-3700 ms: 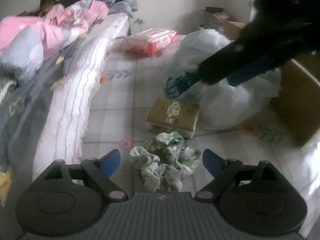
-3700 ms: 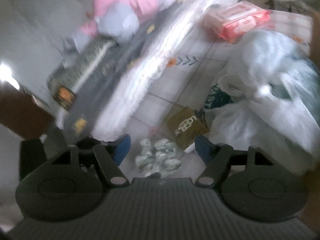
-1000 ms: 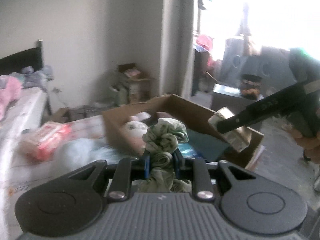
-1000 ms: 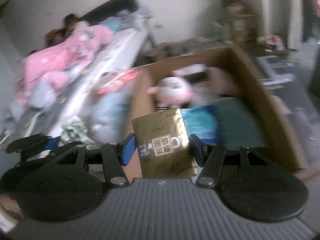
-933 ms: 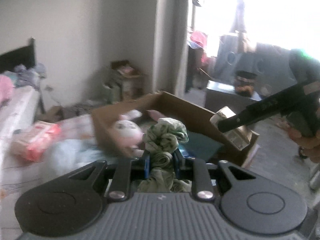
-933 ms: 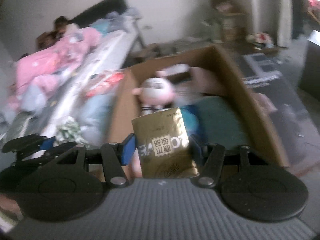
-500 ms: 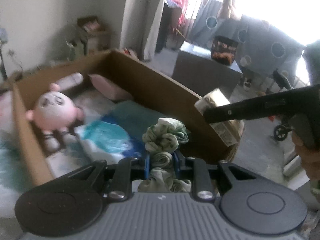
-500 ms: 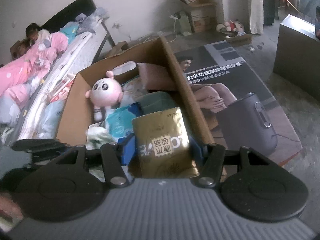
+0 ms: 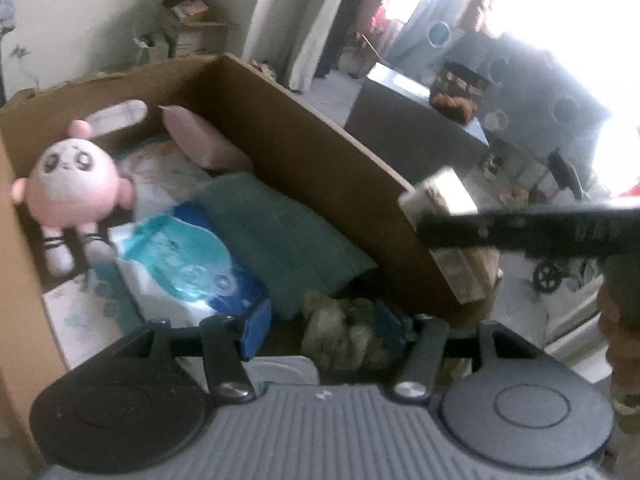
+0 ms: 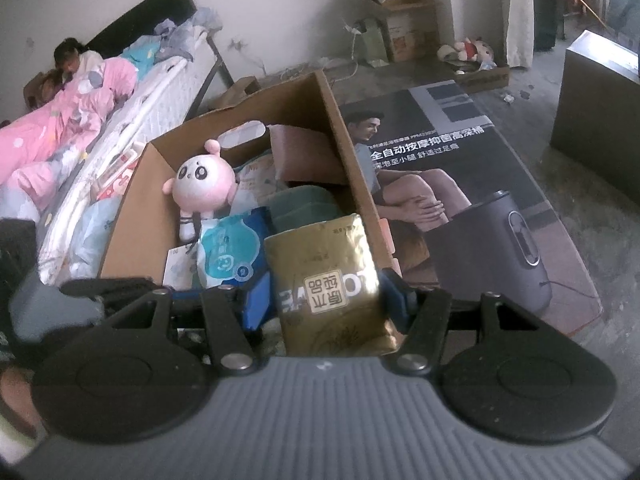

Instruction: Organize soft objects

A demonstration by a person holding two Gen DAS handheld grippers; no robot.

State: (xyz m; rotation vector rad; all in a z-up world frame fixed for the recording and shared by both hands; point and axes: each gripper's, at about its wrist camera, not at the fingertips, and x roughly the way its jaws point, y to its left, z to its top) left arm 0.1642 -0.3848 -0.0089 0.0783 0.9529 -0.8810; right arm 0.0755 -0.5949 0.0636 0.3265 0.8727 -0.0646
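My left gripper [image 9: 322, 328] hangs over the near end of an open cardboard box [image 9: 320, 152], and its jaws are opening. The green scrunchie bundle [image 9: 344, 336] sits blurred between them, low and close to the right pad, with a gap to the left pad. My right gripper [image 10: 326, 300] is shut on a gold soft pack [image 10: 328, 280], held over the box's near right corner. That gripper also shows in the left wrist view as a dark bar [image 9: 520, 232]. A pink plush doll [image 10: 204, 180], a blue tissue pack [image 10: 228, 256] and a teal towel [image 10: 304, 204] lie in the box.
A bed [image 10: 160, 92] with a person under pink bedding stands left of the box. A large flat printed carton [image 10: 460, 184] lies on the floor to its right. A dark cabinet [image 10: 600, 92] stands at far right and small boxes [image 10: 400, 28] against the wall.
Both grippers swung from the bed to above the box and tipped downward. The left jaws, earlier shut on the scrunchie, have spread, and the scrunchie has sunk. The gold pack stays gripped.
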